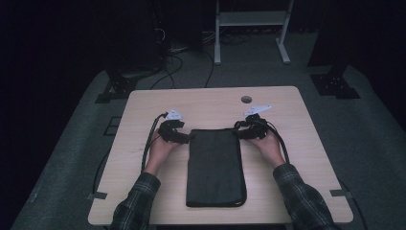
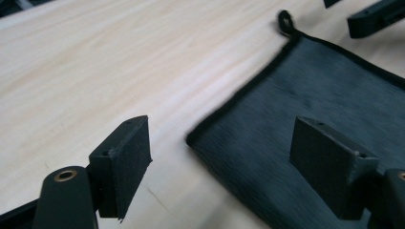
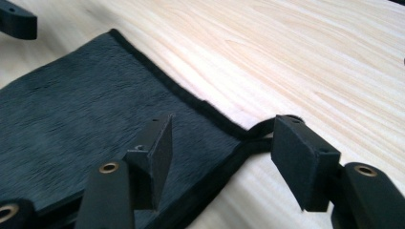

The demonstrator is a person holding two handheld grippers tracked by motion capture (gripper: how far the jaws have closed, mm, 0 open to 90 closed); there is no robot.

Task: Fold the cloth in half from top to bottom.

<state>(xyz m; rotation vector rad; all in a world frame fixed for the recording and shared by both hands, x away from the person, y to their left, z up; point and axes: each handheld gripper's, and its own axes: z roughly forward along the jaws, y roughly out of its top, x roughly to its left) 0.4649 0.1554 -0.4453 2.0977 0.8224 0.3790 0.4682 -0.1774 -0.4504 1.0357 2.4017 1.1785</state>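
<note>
A dark grey folded cloth [image 1: 215,167] with black edging lies lengthwise on the middle of the wooden table [image 1: 297,124]. My left gripper [image 1: 184,138] is at the cloth's far left corner. In the left gripper view that gripper [image 2: 224,157] is open, and the cloth's corner [image 2: 193,138] lies flat between its pads, untouched. My right gripper [image 1: 241,132] is at the far right corner. In the right gripper view this gripper [image 3: 229,152] also stands open around the corner of the cloth [image 3: 95,124], whose small black hanging loop [image 3: 260,131] reaches to the right pad [image 3: 303,160].
A round cable hole [image 1: 246,99] sits near the table's far edge. Cables trail from both grippers over the table's sides. Beyond the table stand a white frame [image 1: 249,19] and dark stands with floor cables. The person's plaid sleeves [image 1: 139,201] come in from the near edge.
</note>
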